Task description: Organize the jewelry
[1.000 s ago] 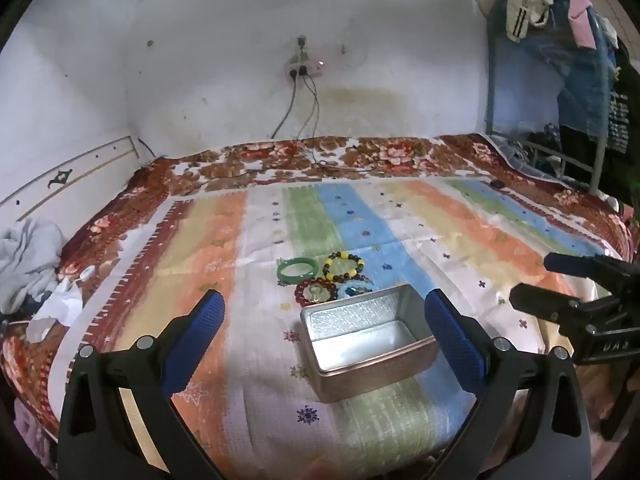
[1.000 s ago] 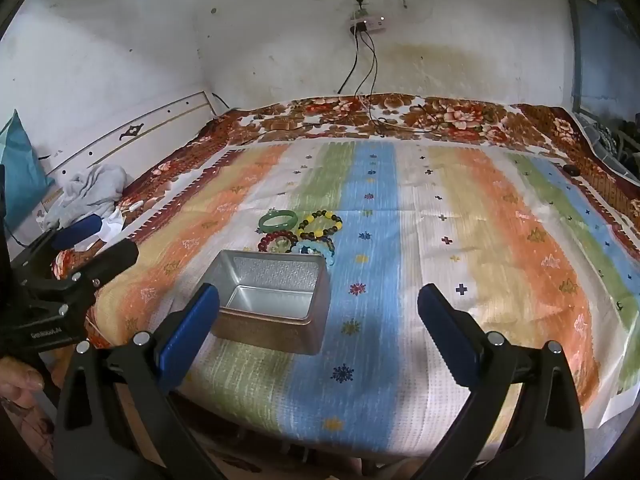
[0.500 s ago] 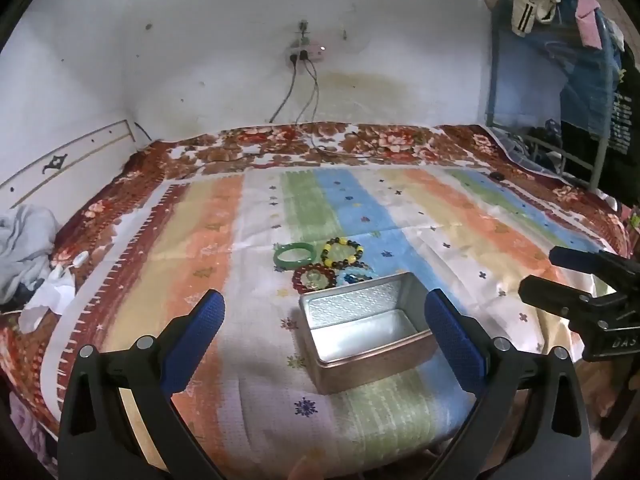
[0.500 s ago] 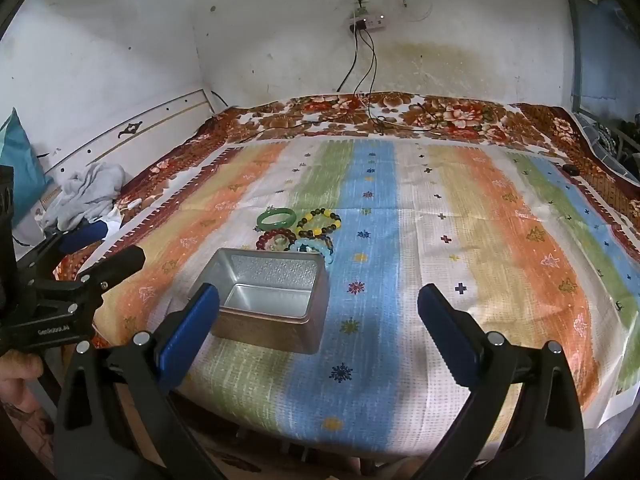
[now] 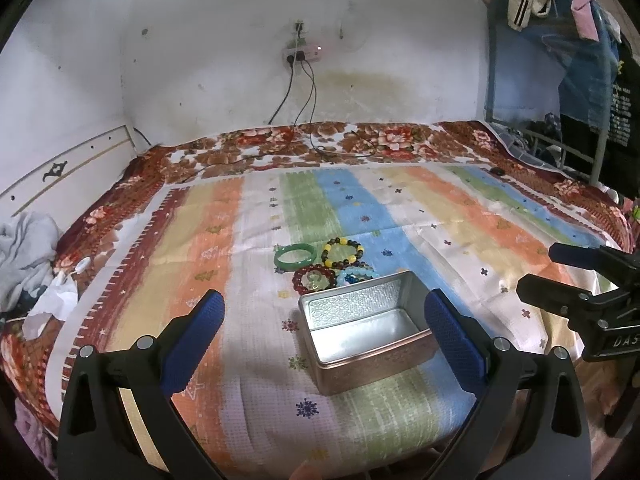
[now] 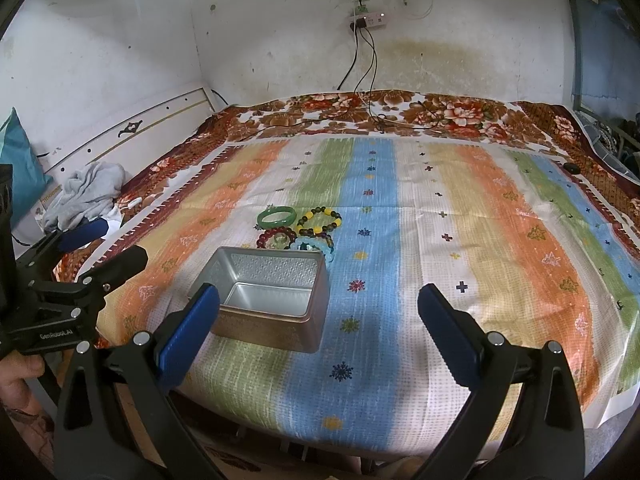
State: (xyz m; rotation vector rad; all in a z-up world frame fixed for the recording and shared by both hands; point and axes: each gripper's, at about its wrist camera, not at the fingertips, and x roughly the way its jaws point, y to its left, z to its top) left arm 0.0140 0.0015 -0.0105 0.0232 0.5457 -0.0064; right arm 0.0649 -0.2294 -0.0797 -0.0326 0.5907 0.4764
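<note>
An open, empty silver tin box (image 5: 362, 330) (image 6: 266, 298) sits on the striped bed cover near the front edge. Just behind it lie a green bangle (image 5: 295, 257) (image 6: 277, 217), a yellow-and-dark bead bracelet (image 5: 343, 253) (image 6: 319, 219), a dark red bead bracelet (image 5: 314, 279) (image 6: 277, 237) and a light blue bead bracelet (image 5: 357, 273) (image 6: 314, 247). My left gripper (image 5: 322, 338) is open and empty in front of the box; it also shows in the right wrist view (image 6: 102, 246). My right gripper (image 6: 320, 330) is open and empty to the right of the box; it also shows in the left wrist view (image 5: 542, 272).
The striped cover (image 6: 480, 240) lies over a floral blanket (image 6: 400, 112) on a bed against a white wall. Cables hang from a wall socket (image 6: 366, 20) onto the blanket. Grey clothes (image 6: 86, 194) are piled at the left edge. Clothes hang on a rack (image 5: 580, 60) at the right.
Both grippers have drifted slightly; the left wrist view has tilted up a little. The box and bracelets have not moved. Both grippers stay open.
</note>
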